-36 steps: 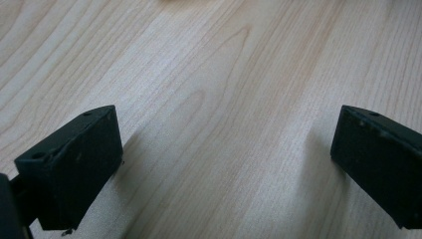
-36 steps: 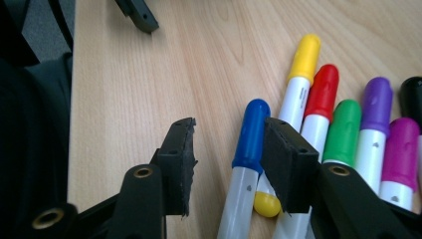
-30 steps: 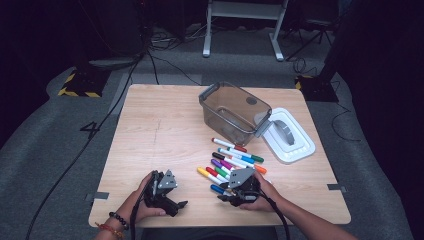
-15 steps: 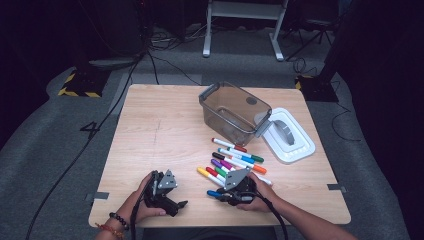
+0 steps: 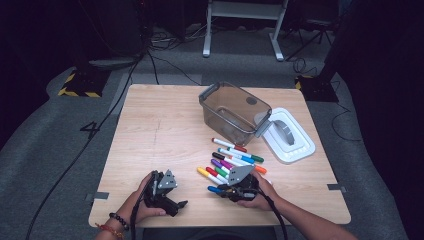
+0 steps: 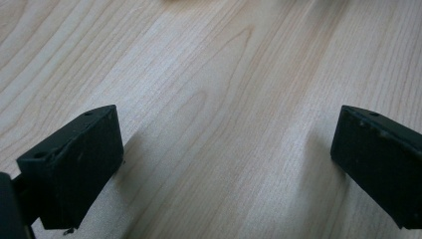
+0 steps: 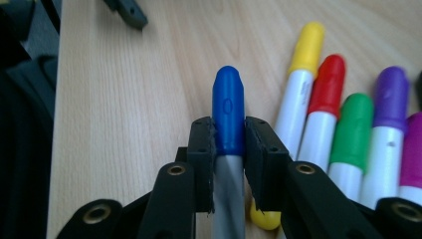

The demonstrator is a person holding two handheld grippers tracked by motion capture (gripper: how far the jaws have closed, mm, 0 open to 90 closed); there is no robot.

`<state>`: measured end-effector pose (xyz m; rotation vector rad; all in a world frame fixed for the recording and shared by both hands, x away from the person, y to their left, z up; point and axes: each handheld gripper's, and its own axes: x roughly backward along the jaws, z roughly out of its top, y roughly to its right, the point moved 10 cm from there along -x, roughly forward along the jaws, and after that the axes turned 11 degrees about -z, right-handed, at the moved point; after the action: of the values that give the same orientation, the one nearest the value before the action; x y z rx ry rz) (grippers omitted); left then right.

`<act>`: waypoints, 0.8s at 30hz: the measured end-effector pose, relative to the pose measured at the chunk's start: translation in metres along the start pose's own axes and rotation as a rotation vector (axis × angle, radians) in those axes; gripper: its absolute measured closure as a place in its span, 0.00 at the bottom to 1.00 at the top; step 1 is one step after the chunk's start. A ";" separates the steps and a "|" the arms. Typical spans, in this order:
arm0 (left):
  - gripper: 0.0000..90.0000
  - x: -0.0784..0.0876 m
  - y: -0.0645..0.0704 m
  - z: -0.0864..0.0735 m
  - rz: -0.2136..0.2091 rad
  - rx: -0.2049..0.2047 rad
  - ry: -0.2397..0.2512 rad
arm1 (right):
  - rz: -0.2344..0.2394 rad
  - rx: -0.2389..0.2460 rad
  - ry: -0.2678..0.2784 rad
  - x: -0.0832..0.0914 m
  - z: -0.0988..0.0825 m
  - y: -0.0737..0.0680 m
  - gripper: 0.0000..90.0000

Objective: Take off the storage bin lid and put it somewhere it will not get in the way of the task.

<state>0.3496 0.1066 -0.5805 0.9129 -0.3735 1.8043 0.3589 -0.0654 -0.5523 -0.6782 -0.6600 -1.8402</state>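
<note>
My right gripper [image 7: 229,144] is shut on a blue-capped marker [image 7: 228,117], its jaws clamping the cap's base. In the high view this gripper [image 5: 222,191] lies near the table's front edge with the blue marker [image 5: 214,189] poking out to its left. Beside it lie several markers: yellow [image 7: 304,50], red [image 7: 329,84], green [image 7: 352,124] and purple [image 7: 390,99]. My left gripper [image 5: 175,205] rests at the front left, held by a hand. Its jaws stand wide open over bare wood [image 6: 224,124], nothing between them.
A clear plastic bin [image 5: 232,111] stands at the back right of the wooden table [image 5: 150,130], with its white lid [image 5: 290,135] beside it on the right. More markers [image 5: 235,152] lie scattered between bin and right gripper. Cables run over the grey floor.
The right gripper has shifted slightly leftward along the front edge with the blue marker in its jaws. The left gripper has stayed where it was.
</note>
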 end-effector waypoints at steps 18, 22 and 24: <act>0.00 -0.001 -0.002 0.001 0.005 0.003 0.001 | -0.067 -0.023 0.158 0.051 0.028 0.022 0.83; 0.00 -0.001 -0.001 0.001 0.008 0.008 0.002 | -0.106 -0.025 0.205 0.069 0.039 0.037 0.83; 0.00 -0.001 -0.001 0.001 0.009 0.010 0.003 | -0.128 -0.025 0.224 0.079 0.044 0.045 0.83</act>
<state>0.3515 0.1059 -0.5805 0.9159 -0.3675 1.8169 0.3828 -0.0981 -0.4599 -0.4452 -0.5436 -2.0100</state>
